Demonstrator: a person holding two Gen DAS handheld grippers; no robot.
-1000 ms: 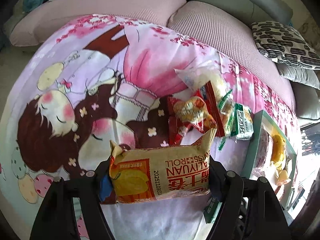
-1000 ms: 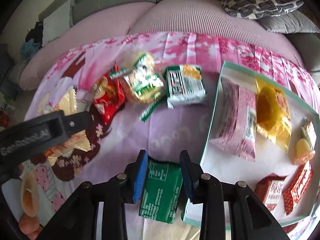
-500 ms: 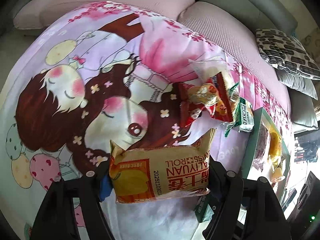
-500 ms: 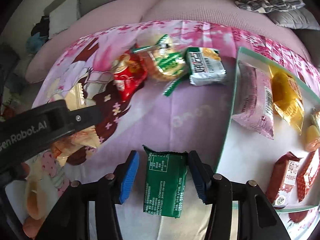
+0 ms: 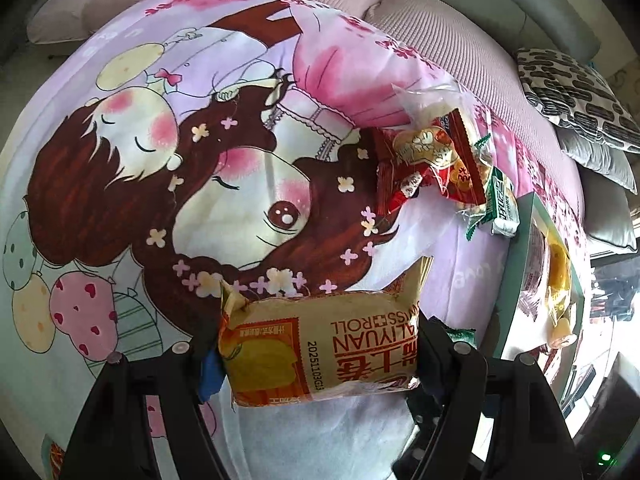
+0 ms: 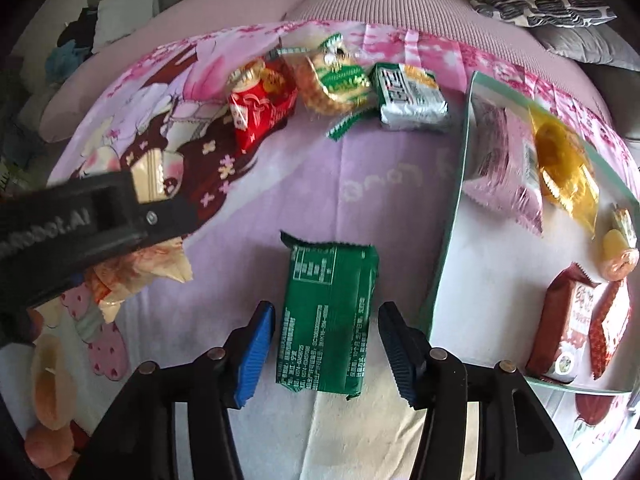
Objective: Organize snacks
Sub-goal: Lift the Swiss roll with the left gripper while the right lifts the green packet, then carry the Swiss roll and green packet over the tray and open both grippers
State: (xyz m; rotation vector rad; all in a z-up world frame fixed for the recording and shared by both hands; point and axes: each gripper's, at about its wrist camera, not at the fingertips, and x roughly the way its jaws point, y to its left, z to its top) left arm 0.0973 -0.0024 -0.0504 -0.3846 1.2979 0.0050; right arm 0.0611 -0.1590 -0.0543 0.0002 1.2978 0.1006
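Grippers point steeply down: left gripper clamps the swiss roll pack; right gripper stands parted around the green packet, beside the tray edge.

The right gripper no longer pinches the green packet — its blue pads now stand clear of both sides, where a second ago they pressed the wrapper. The packet lies flat on the cartoon blanket, just beside the tray. The left gripper, carrying the Swiss roll bag, sits lower over the blanket's print — the snack pile slides toward the upper right.
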